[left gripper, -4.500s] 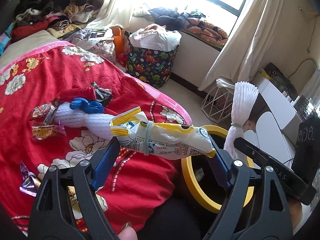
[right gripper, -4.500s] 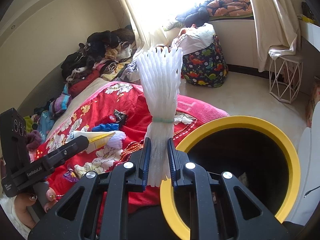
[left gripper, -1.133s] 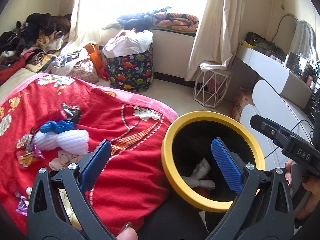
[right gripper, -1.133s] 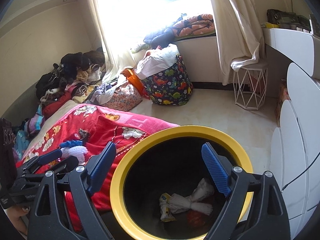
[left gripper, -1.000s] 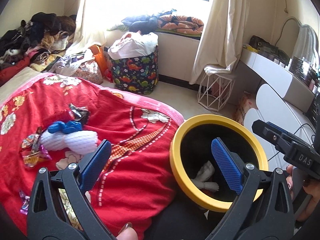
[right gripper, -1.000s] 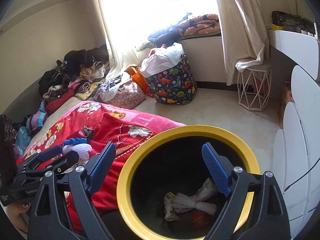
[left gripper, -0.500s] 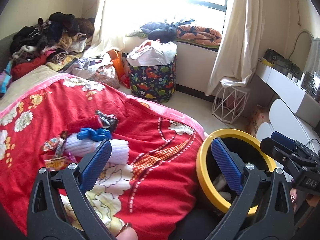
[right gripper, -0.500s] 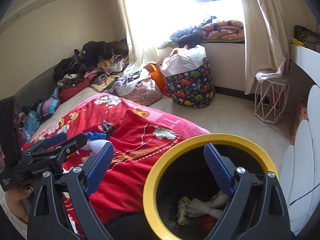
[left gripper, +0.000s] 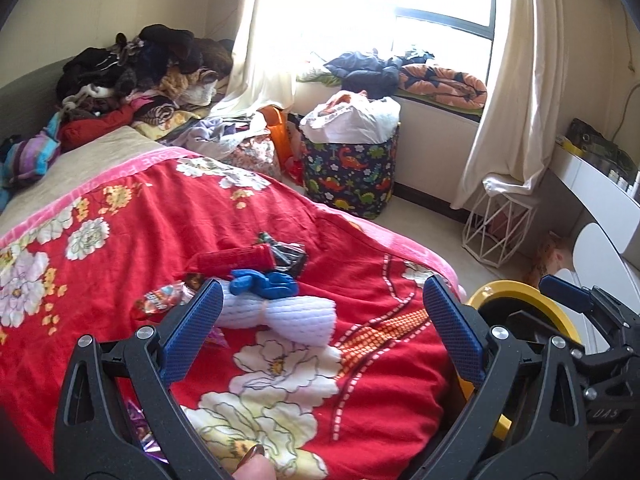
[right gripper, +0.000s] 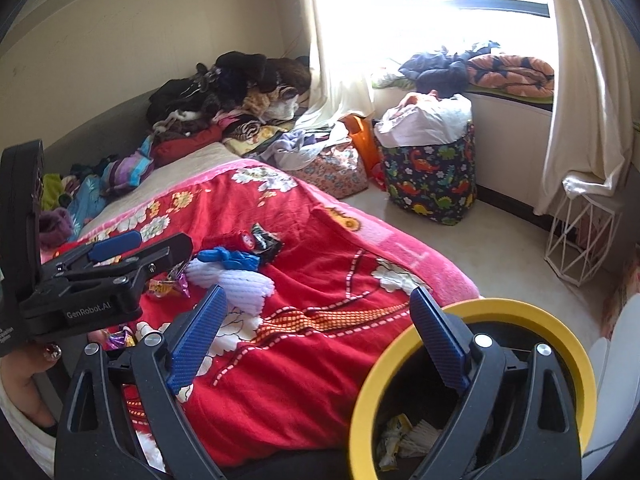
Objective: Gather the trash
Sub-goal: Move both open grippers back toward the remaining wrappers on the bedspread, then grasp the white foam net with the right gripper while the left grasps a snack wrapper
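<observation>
Left wrist view. Left gripper (left gripper: 320, 334): fingers spread wide, holding nothing. Between and just beyond the fingers, on the red floral blanket (left gripper: 120, 216): 1 white foam net sleeve (left gripper: 288, 314), ribbed, soft, cinched at its middle; likely feather-light and springy, best pinched at that narrow waist. Touching its far side: 1 blue crumpled piece (left gripper: 264, 284), perhaps a glove. Beyond: 1 red ribbed roll (left gripper: 232, 258), 1 dark glossy wrapper (left gripper: 286, 252). By the left finger: foil candy wrappers (left gripper: 164, 300), thin, crinkly, probably slippery.

Right wrist view. Right gripper (right gripper: 320, 338): fingers wide apart, empty. Behind the right finger: yellow-rimmed bin (right gripper: 520, 312), black inside, trash at bottom.
</observation>
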`<state>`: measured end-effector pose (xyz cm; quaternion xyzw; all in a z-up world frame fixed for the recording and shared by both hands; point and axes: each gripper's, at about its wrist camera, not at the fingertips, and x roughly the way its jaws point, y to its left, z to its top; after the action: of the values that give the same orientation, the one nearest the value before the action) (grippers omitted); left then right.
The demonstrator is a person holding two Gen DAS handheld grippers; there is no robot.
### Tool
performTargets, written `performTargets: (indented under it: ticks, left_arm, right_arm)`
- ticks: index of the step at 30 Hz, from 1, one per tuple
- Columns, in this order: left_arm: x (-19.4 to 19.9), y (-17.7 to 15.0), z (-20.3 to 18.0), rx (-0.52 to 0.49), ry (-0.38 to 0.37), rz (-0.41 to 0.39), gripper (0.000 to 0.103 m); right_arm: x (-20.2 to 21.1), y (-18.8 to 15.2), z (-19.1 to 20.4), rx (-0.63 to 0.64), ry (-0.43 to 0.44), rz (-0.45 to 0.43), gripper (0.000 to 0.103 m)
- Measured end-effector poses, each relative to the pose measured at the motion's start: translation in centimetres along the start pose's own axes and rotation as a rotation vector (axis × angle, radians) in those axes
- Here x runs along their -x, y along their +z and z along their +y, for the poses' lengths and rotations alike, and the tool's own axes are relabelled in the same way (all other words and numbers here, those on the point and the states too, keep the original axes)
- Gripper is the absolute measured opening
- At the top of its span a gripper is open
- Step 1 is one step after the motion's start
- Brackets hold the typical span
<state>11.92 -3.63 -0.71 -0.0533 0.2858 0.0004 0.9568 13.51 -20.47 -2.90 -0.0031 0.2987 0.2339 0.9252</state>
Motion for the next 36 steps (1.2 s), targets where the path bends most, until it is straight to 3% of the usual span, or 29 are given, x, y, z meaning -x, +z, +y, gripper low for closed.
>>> performTargets:
  ticks: [14, 24, 32, 36]
  left_arm:
    - [-1.8, 0.2, 9.2, 0.156, 0.173, 0.049, 0.092]
    - [-3.9, -1.4, 14.2, 0.241, 0.240, 0.125, 0.092]
    - [-5.8, -2.2, 17.4, 0.374, 0.164, 0.194, 0.057]
    - [-7.0, -2.9, 17.9, 0.412, 0.139, 0.237, 0.052]
  right_arm:
    - [-8.0, 0.9, 5.0, 0.170, 0.055, 0.133, 0.090]
    - [-13.5, 0.8, 8.2, 0.306, 0.090, 0.214, 0.090]
    - [-17.4, 0.5, 9.7, 0.374, 0.077, 0.267, 0.090]
    - [-19.3, 0.2, 10.2, 0.403, 0.075, 0.303, 0.087]
